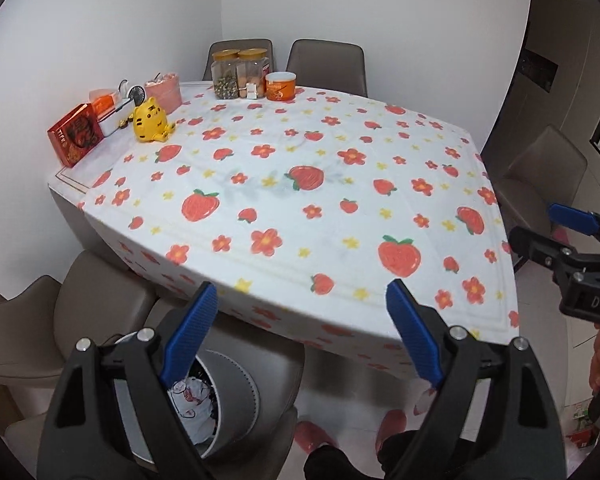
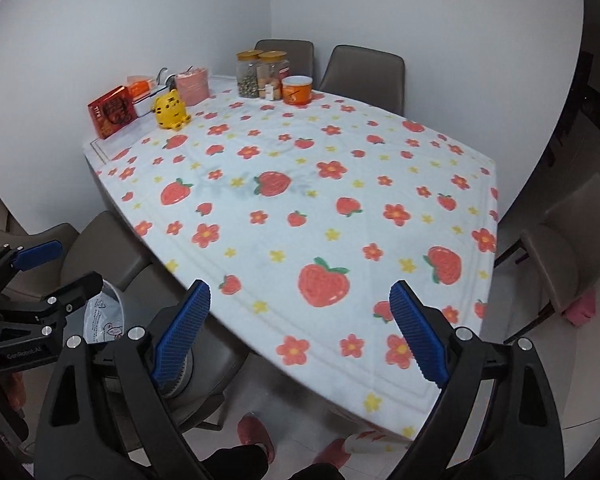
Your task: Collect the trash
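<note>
A grey round trash bin [image 1: 236,392] stands on a chair seat by the table's near edge, with crumpled white trash [image 1: 192,404] inside it. My left gripper [image 1: 302,332] hangs open just above and right of the bin, nothing between its blue pads. In the right wrist view the bin [image 2: 116,296] shows at lower left with a printed white wrapper [image 2: 104,316] in it. My right gripper [image 2: 300,332] is open and empty over the table's front edge. Each gripper shows in the other's view: the right gripper [image 1: 534,222], the left gripper [image 2: 80,264].
The table [image 1: 300,208] wears a strawberry-and-flower cloth. At its far side stand jars [image 1: 240,74], an orange can [image 1: 281,86], a yellow tiger figure [image 1: 152,120], a red box [image 1: 76,134] and a pink container [image 1: 164,90]. Brown chairs [image 1: 540,176] ring the table. Pink slippers [image 2: 256,432] are on the floor.
</note>
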{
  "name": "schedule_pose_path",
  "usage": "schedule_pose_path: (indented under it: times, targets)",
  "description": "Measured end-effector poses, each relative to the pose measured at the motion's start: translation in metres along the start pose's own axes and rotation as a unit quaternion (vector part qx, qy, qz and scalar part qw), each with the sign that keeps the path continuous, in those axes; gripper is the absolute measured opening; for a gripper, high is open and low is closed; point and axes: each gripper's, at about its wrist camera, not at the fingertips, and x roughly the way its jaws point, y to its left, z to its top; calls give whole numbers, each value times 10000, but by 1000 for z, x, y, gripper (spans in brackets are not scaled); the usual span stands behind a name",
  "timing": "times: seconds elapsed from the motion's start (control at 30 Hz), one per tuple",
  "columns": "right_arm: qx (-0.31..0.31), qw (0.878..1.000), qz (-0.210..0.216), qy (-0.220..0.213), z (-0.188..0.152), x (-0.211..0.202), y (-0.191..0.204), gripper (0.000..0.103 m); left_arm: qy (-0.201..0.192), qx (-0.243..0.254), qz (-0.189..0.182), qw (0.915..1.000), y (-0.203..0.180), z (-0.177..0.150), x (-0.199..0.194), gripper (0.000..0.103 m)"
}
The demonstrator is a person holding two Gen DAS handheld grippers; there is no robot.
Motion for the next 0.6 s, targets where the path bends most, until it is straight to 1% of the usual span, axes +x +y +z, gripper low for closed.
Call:
schedule_pose_path:
  times: [0.1,0.2,0.3,0.43,0.6]
  targets:
    - [-107,9999,-76,-34,2,-12,-24,89,-8,-119,24,9999,-26,14,-6,86]
    - [-282,9996,-58,-46,6,-25,-47,89,-11,-268,69,9996,-50,22,-13,86]
    - [-427,9991,-20,-79,11,-37,-63,89,-44,-407,206,9989,-71,26,-23,86]
    - [-625,9979,131,-134,17,-49,-88,89,-58,-631,430,9971,-99,31,-34,86]
    - [-909,9952,311,-160,22,-58,-114,89,-35,-896,555,9944,-128,31,-41,87]
